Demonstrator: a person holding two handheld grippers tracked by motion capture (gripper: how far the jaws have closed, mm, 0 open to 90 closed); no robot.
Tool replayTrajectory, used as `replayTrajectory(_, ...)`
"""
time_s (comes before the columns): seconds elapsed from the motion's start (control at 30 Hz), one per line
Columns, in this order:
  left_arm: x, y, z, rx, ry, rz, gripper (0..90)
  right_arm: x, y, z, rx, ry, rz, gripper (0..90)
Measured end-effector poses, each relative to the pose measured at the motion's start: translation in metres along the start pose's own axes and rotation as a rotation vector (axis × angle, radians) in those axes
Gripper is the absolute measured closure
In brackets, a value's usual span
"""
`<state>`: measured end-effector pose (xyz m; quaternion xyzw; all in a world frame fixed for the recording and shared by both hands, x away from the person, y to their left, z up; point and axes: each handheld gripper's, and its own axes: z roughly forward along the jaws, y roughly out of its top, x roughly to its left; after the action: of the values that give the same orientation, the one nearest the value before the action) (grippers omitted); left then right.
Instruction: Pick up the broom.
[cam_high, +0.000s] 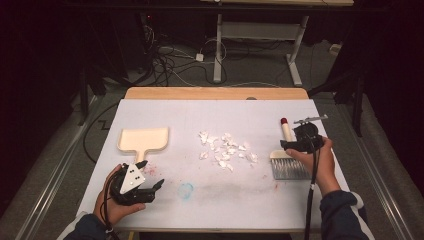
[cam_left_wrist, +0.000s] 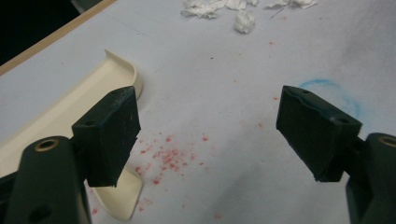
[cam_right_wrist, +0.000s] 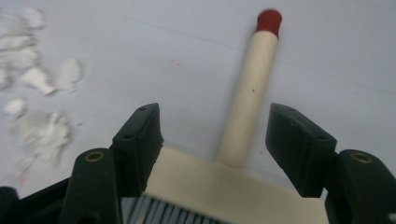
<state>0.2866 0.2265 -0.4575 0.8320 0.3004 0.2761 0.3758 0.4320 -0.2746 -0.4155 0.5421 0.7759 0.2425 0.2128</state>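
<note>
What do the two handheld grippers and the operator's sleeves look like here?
Both grippers are black with two blocky black jaws; brass-coloured screw inserts sit at the jaw bases. The left gripper carries a grey three-cornered plate with dark dots on top. The right gripper has a black cable trailing down past the wrist. Both sleeves are dark blue.

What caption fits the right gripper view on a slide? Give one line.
Open right gripper poised over the brush, jaws either side of its red-tipped handle, paper scraps to the side.
</note>
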Motion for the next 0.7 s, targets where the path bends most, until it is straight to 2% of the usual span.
replayTrajectory(0.03,0.0,-0.001,-0.001,0.011,-0.011,-0.009,20.8,-0.003,0.004,0.008,0.029,-0.002,0.029,37.1)
replayTrajectory(0.07,0.0,-0.002,-0.001,0.006,-0.02,-0.016,20.8,-0.011,0.012,0.022,0.093,-0.008,0.08,36.9)
replayTrajectory(0.13,0.0,-0.003,-0.001,0.008,-0.024,-0.015,20.8,-0.014,0.013,0.027,0.112,-0.011,0.097,36.8)
replayTrajectory(0.17,0.001,-0.003,-0.001,0.01,-0.027,-0.018,20.9,-0.017,0.015,0.032,0.133,-0.03,0.115,37.3)
replayTrajectory(0.2,0.001,-0.004,-0.001,0.009,-0.03,-0.023,20.9,-0.022,0.017,0.041,0.176,-0.04,0.145,37.0)
replayTrajectory(0.27,0.002,-0.004,-0.002,0.008,-0.032,-0.023,20.9,-0.023,0.017,0.044,0.187,-0.052,0.148,37.2)
replayTrajectory(0.33,0.002,-0.004,-0.002,0.007,-0.036,-0.024,20.9,-0.026,0.018,0.052,0.225,-0.054,0.166,38.8)
replayTrajectory(0.4,0.002,-0.004,-0.002,0.007,-0.039,-0.024,20.9,-0.026,0.018,0.054,0.23,-0.06,0.165,39.4)
replayTrajectory(0.47,0.001,-0.004,-0.002,0.006,-0.042,-0.021,20.9,-0.026,0.021,0.056,0.241,-0.074,0.163,44.1)
replayTrajectory(0.53,0.0,-0.003,-0.002,0.001,-0.044,-0.016,20.9,-0.024,0.023,0.055,0.257,-0.07,0.14,55.2)
replayTrajectory(0.57,-0.001,-0.003,-0.002,0.001,-0.044,-0.014,20.9,-0.024,0.023,0.055,0.257,-0.07,0.14,55.2)
replayTrajectory(0.67,-0.001,-0.002,-0.001,0.007,-0.049,-0.006,20.9,-0.015,0.027,0.056,0.267,-0.081,0.127,67.5)
replayTrajectory(0.7,-0.002,-0.002,0.0,0.008,-0.048,-0.006,20.9,-0.015,0.027,0.056,0.267,-0.081,0.127,67.5)
